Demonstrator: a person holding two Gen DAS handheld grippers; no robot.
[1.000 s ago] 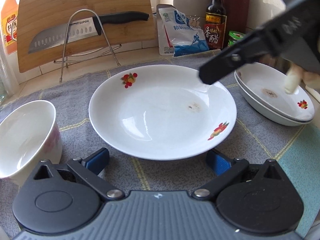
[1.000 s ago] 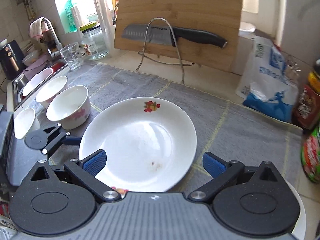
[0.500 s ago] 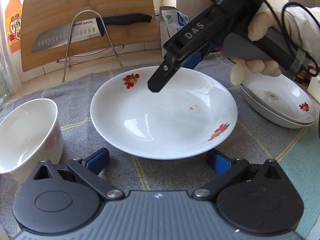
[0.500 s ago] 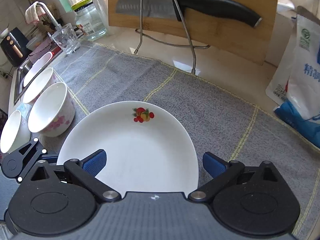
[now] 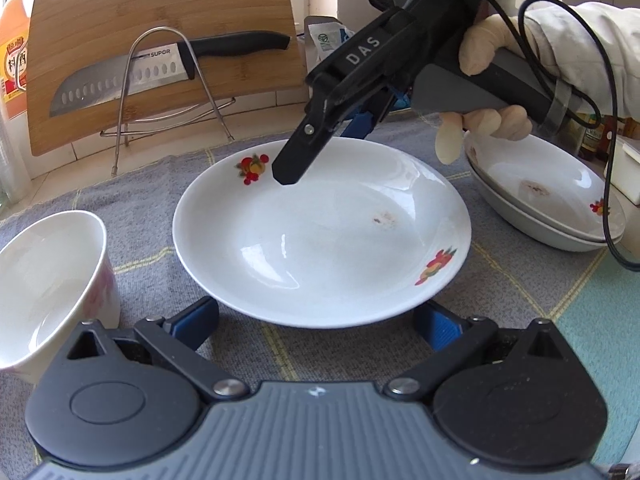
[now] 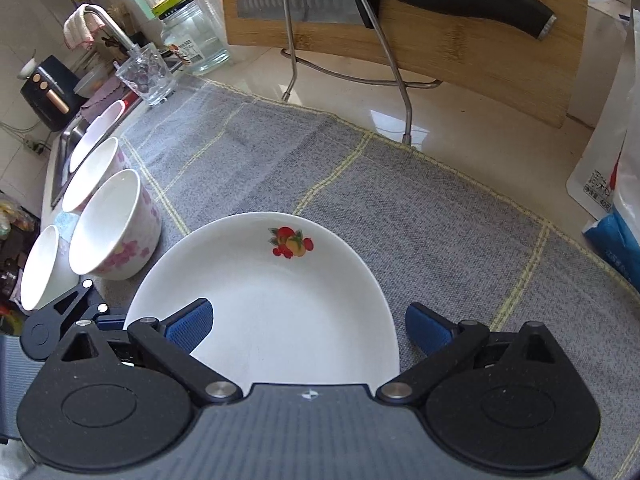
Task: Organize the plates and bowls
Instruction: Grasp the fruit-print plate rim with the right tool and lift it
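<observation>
Shallow white fruit-printed plate (image 5: 320,240) seen lying on grey checked cloth (image 6: 400,200) over the counter. Left claw (image 5: 316,322) spread wide at its near rim; right claw (image 6: 308,324) spread above its far rim, nothing held.

White plate (image 5: 320,240) with red-and-orange fruit prints; white bowl (image 6: 112,224), pink blossoms, left of frame; grey cloth (image 6: 400,208), yellow grid lines; blue pads on black tongs (image 6: 308,324); black-handled knife (image 5: 160,68), upper left.
</observation>
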